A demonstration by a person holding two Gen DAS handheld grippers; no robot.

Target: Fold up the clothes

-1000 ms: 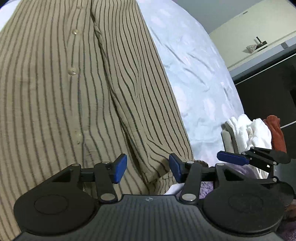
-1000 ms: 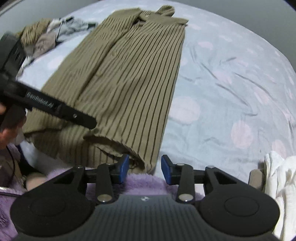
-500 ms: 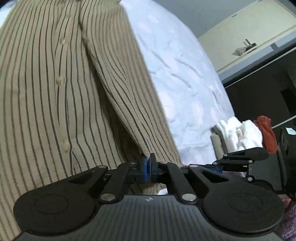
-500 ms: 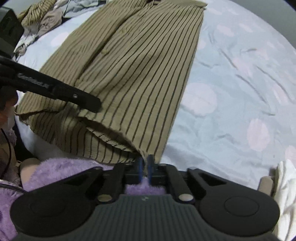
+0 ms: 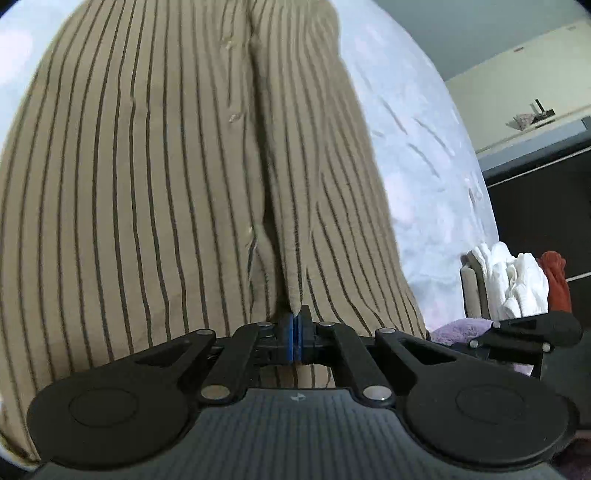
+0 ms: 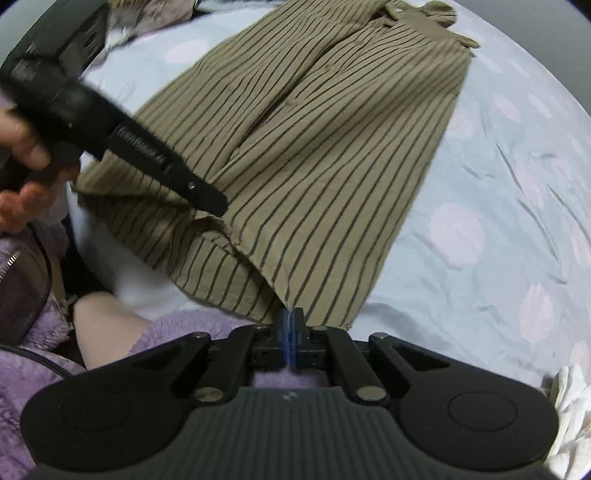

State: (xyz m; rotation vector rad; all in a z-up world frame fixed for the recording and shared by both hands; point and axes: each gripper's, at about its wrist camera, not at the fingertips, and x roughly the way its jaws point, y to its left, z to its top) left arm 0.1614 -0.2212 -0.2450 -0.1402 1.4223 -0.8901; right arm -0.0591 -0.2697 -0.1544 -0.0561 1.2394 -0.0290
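Both the left gripper (image 5: 294,325) and right gripper (image 6: 290,326) pinch the hem of the olive dark-striped button shirt (image 6: 314,147); pale-blue dotted bedsheet (image 6: 498,206) lies bare rightward; white folded clothes (image 5: 513,280) sit at the edge.

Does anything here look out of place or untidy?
Mostly no. The striped shirt lies fairly flat on the bed sheet, both grippers pinching its near hem. Only a crumpled heap of clothes at the far corner looks untidy.
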